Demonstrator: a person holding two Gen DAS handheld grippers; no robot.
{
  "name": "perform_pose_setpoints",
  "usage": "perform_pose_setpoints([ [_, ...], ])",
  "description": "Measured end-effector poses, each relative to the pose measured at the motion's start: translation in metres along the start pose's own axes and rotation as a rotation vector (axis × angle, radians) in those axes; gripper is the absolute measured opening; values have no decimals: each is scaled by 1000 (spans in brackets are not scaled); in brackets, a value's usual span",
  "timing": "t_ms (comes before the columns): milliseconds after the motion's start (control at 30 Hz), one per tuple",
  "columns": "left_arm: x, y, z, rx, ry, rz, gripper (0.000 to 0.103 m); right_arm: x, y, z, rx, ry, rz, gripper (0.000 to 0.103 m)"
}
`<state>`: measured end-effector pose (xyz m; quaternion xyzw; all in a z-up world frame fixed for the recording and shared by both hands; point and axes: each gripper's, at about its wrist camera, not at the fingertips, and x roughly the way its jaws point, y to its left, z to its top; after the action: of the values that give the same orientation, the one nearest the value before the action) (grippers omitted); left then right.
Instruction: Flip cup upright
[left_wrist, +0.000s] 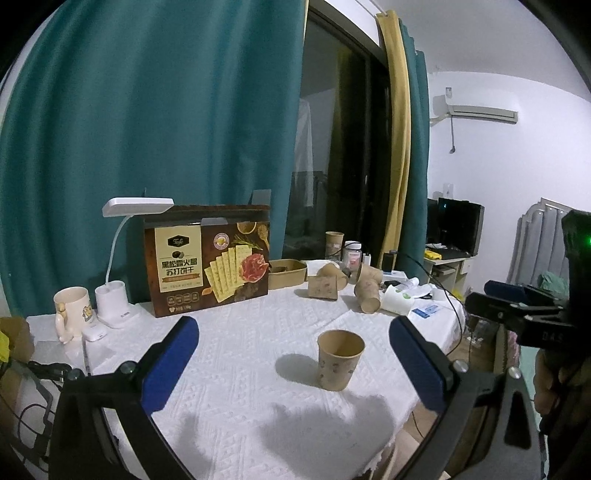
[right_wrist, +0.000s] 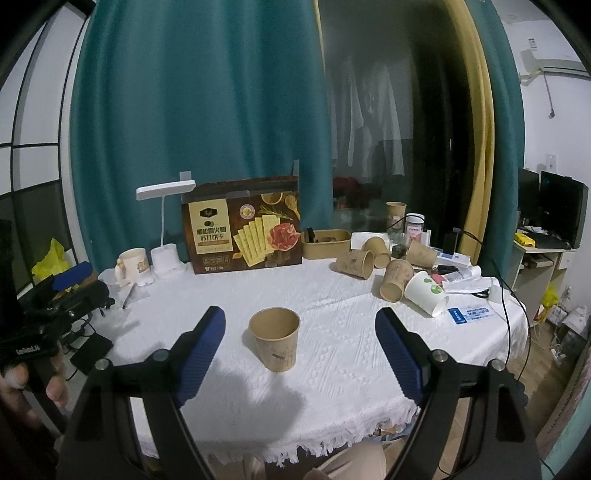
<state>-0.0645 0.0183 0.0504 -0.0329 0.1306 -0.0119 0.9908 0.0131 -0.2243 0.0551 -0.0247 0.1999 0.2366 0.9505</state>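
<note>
Count, items on bench (right_wrist: 332, 295):
- Brown paper cups: 6. One upright at centre (right_wrist: 275, 339); one upright at back (right_wrist: 396, 212); four tipped over at right (right_wrist: 356, 263).
- White paper cup (right_wrist: 424, 291): 1, on its side.
- Ceramic mug (right_wrist: 129, 264): 1.
- Desk lamp (right_wrist: 164, 221): 1.
- Cracker box (right_wrist: 243, 229): 1.
- Hand-held grippers: 2, left hand-held gripper (left_wrist: 293, 362), right hand-held gripper (right_wrist: 299, 354).

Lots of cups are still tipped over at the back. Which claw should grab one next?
Probably the right claw: the tipped brown cups lie toward its side. Both claws are open; the front cup already stands upright.
</note>
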Motion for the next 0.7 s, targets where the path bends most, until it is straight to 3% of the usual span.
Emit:
perform_pose_setpoints([
  [700, 11, 0, -6, 3, 26, 6, 103, 13, -6, -6, 3, 30, 0, 82],
])
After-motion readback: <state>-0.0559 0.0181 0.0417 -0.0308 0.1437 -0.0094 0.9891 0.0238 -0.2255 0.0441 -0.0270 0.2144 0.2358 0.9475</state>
